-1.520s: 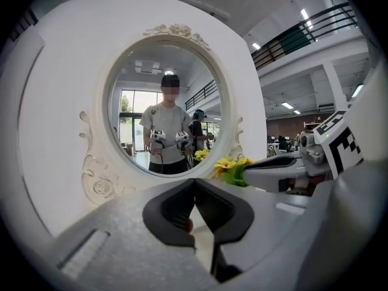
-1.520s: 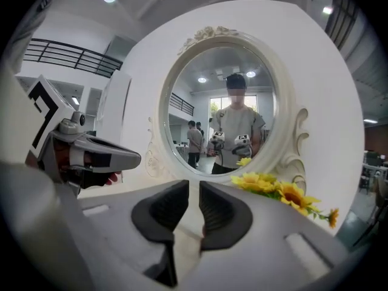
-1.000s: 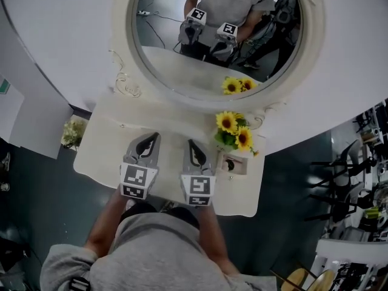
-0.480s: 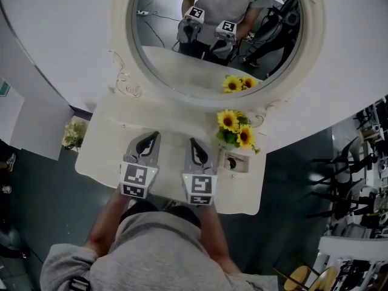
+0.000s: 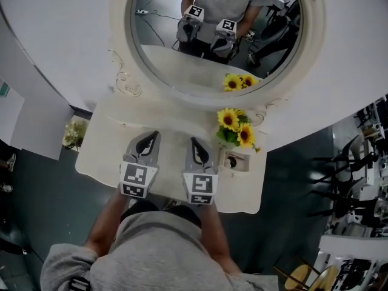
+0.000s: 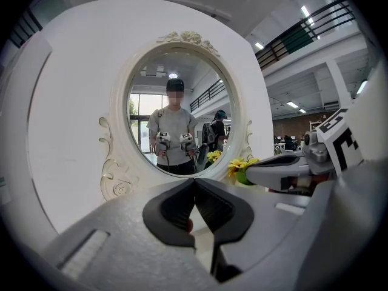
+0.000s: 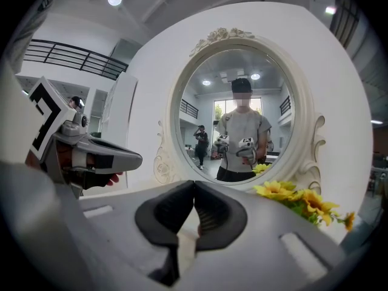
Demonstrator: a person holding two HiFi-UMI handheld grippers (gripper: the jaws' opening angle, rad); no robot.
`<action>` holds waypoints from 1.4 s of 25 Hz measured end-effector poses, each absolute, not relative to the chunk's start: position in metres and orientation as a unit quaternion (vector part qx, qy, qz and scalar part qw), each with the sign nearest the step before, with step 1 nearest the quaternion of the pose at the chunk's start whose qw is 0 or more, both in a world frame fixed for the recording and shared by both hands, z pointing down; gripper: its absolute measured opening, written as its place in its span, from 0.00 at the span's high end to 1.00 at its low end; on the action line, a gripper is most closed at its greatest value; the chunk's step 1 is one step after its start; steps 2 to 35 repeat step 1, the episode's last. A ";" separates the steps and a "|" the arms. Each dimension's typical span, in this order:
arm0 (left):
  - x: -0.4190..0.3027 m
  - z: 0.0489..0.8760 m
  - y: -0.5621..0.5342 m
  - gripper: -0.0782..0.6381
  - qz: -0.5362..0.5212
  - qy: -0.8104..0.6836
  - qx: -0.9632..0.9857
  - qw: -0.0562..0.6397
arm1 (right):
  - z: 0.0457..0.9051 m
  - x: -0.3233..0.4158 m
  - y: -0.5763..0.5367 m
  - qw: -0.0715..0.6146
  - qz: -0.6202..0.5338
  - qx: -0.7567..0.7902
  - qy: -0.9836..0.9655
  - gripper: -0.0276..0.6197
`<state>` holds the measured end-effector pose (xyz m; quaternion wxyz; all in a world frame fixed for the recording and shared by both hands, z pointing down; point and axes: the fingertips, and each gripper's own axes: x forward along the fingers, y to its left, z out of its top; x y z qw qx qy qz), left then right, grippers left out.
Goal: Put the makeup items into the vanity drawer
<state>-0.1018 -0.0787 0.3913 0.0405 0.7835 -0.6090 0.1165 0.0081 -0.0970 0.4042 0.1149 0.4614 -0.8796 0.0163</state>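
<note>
Makeup items (image 5: 231,161): small dark pieces, too small to identify, lying in a shallow cream tray (image 5: 242,170) on the glossy ivory counter (image 5: 103,144), just beside the sunflowers (image 5: 235,129). Probably light, hard and smooth-shelled, so best pinched across the middle. Left gripper (image 5: 154,136) and right gripper (image 5: 194,140): ribbed black pads together, empty. Carved oval mirror (image 5: 182,53) behind; drawer unseen.

**Three cameras, one shared mirror**

The head view looks steeply down from above the person onto the vanity top (image 5: 106,141). It takes in the left gripper (image 5: 153,137), the right gripper (image 5: 193,141) and the oval mirror (image 5: 182,59). Each gripper view sits low and close over that top, facing the mirror along its own jaws, with the other gripper at its edge. All three views share the mirror and the sunflowers (image 5: 233,129).
</note>
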 end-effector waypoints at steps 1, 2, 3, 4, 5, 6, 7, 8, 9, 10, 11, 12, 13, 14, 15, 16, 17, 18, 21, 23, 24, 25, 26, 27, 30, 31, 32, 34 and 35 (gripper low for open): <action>-0.102 0.392 -0.079 0.88 0.117 -0.609 0.783 0.041 | 0.405 0.008 -0.097 0.115 0.016 0.462 -0.879 0.95; -0.102 0.392 -0.079 0.88 0.117 -0.609 0.783 0.041 | 0.405 0.008 -0.097 0.115 0.016 0.462 -0.879 0.95; -0.102 0.392 -0.079 0.88 0.117 -0.609 0.783 0.041 | 0.405 0.008 -0.097 0.115 0.016 0.462 -0.879 0.95; -0.102 0.392 -0.079 0.88 0.117 -0.609 0.783 0.041 | 0.405 0.008 -0.097 0.115 0.016 0.462 -0.879 0.95; -0.102 0.392 -0.079 0.88 0.117 -0.609 0.783 0.041 | 0.405 0.008 -0.097 0.115 0.016 0.462 -0.879 0.95; -0.102 0.392 -0.079 0.88 0.117 -0.609 0.783 0.041 | 0.405 0.008 -0.097 0.115 0.016 0.462 -0.879 0.95; -0.102 0.392 -0.079 0.88 0.117 -0.609 0.783 0.041 | 0.405 0.008 -0.097 0.115 0.016 0.462 -0.879 0.95; -0.102 0.392 -0.079 0.88 0.117 -0.609 0.783 0.041 | 0.405 0.008 -0.097 0.115 0.016 0.462 -0.879 0.95; -0.102 0.392 -0.079 0.88 0.117 -0.609 0.783 0.041 | 0.405 0.008 -0.097 0.115 0.016 0.462 -0.879 0.95; -0.102 0.392 -0.079 0.88 0.117 -0.609 0.783 0.041 | 0.405 0.008 -0.097 0.115 0.016 0.462 -0.879 0.95; -0.102 0.392 -0.079 0.88 0.117 -0.609 0.783 0.041 | 0.405 0.008 -0.097 0.115 0.016 0.462 -0.879 0.95; -0.102 0.392 -0.079 0.88 0.117 -0.609 0.783 0.041 | 0.405 0.008 -0.097 0.115 0.016 0.462 -0.879 0.95; -0.102 0.392 -0.079 0.88 0.117 -0.609 0.783 0.041 | 0.405 0.008 -0.097 0.115 0.016 0.462 -0.879 0.95; -0.102 0.392 -0.079 0.88 0.117 -0.609 0.783 0.041 | 0.405 0.008 -0.097 0.115 0.016 0.462 -0.879 0.95; -0.102 0.392 -0.079 0.88 0.117 -0.609 0.783 0.041 | 0.405 0.008 -0.097 0.115 0.016 0.462 -0.879 0.95; -0.102 0.392 -0.079 0.88 0.117 -0.609 0.783 0.041 | 0.405 0.008 -0.097 0.115 0.016 0.462 -0.879 0.95; -0.102 0.392 -0.079 0.88 0.117 -0.609 0.783 0.041 | 0.405 0.008 -0.097 0.115 0.016 0.462 -0.879 0.95; -0.102 0.392 -0.079 0.88 0.117 -0.609 0.783 0.041 | 0.405 0.008 -0.097 0.115 0.016 0.462 -0.879 0.95; -0.102 0.392 -0.079 0.88 0.117 -0.609 0.783 0.041 | 0.405 0.008 -0.097 0.115 0.016 0.462 -0.879 0.95; -0.102 0.392 -0.079 0.88 0.117 -0.609 0.783 0.041 | 0.405 0.008 -0.097 0.115 0.016 0.462 -0.879 0.95; -0.102 0.392 -0.079 0.88 0.117 -0.609 0.783 0.041 | 0.405 0.008 -0.097 0.115 0.016 0.462 -0.879 0.95; -0.102 0.392 -0.079 0.88 0.117 -0.609 0.783 0.041 | 0.405 0.008 -0.097 0.115 0.016 0.462 -0.879 0.95; -0.102 0.392 -0.079 0.88 0.117 -0.609 0.783 0.041 | 0.405 0.008 -0.097 0.115 0.016 0.462 -0.879 0.95; -0.102 0.392 -0.079 0.88 0.117 -0.609 0.783 0.041 | 0.405 0.008 -0.097 0.115 0.016 0.462 -0.879 0.95; -0.102 0.392 -0.079 0.88 0.117 -0.609 0.783 0.041 | 0.405 0.008 -0.097 0.115 0.016 0.462 -0.879 0.95; -0.102 0.392 -0.079 0.88 0.117 -0.609 0.783 0.041 | 0.405 0.008 -0.097 0.115 0.016 0.462 -0.879 0.95; -0.102 0.392 -0.079 0.88 0.117 -0.609 0.783 0.041 | 0.405 0.008 -0.097 0.115 0.016 0.462 -0.879 0.95; -0.102 0.392 -0.079 0.88 0.117 -0.609 0.783 0.041 | 0.405 0.008 -0.097 0.115 0.016 0.462 -0.879 0.95; -0.102 0.392 -0.079 0.88 0.117 -0.609 0.783 0.041 | 0.405 0.008 -0.097 0.115 0.016 0.462 -0.879 0.95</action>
